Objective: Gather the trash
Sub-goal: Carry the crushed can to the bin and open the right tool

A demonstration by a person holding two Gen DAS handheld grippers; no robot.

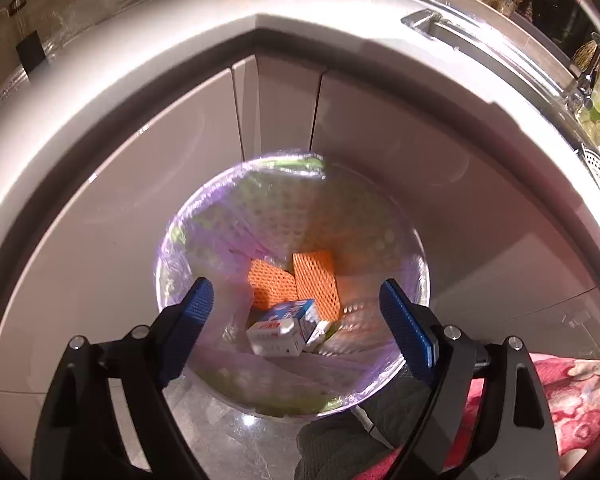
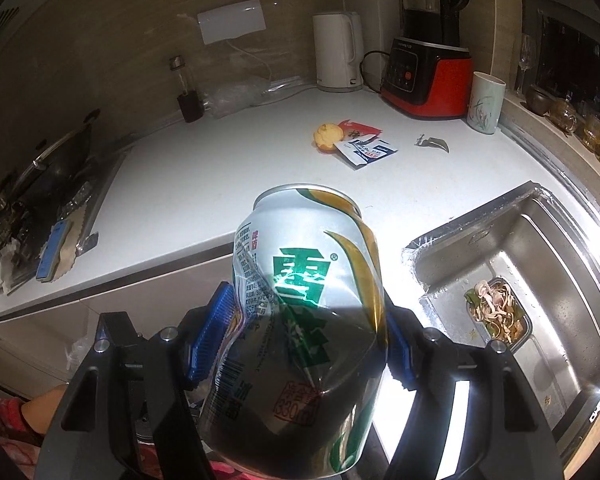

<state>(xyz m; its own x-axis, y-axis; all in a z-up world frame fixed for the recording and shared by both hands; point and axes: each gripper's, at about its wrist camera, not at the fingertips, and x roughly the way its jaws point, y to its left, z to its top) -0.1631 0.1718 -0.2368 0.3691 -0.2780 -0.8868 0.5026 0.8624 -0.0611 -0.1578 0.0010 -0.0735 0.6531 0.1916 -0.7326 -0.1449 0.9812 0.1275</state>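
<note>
Can (image 2: 300, 320), dented and thin-walled, sits pinched at mid-body between the right gripper's (image 2: 300, 334) fingers, likely light, slick and easily crushed, so a firm waist hold suits it, while farther off wrappers (image 2: 366, 146) lie on the surface (image 2: 220, 168), and the left gripper (image 1: 296, 320) hangs spread above the bin (image 1: 414, 264).

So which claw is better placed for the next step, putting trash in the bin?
Probably the right claw: it is shut on the dented can, though above the counter. The left claw hangs open and empty over the trash bin.
</note>
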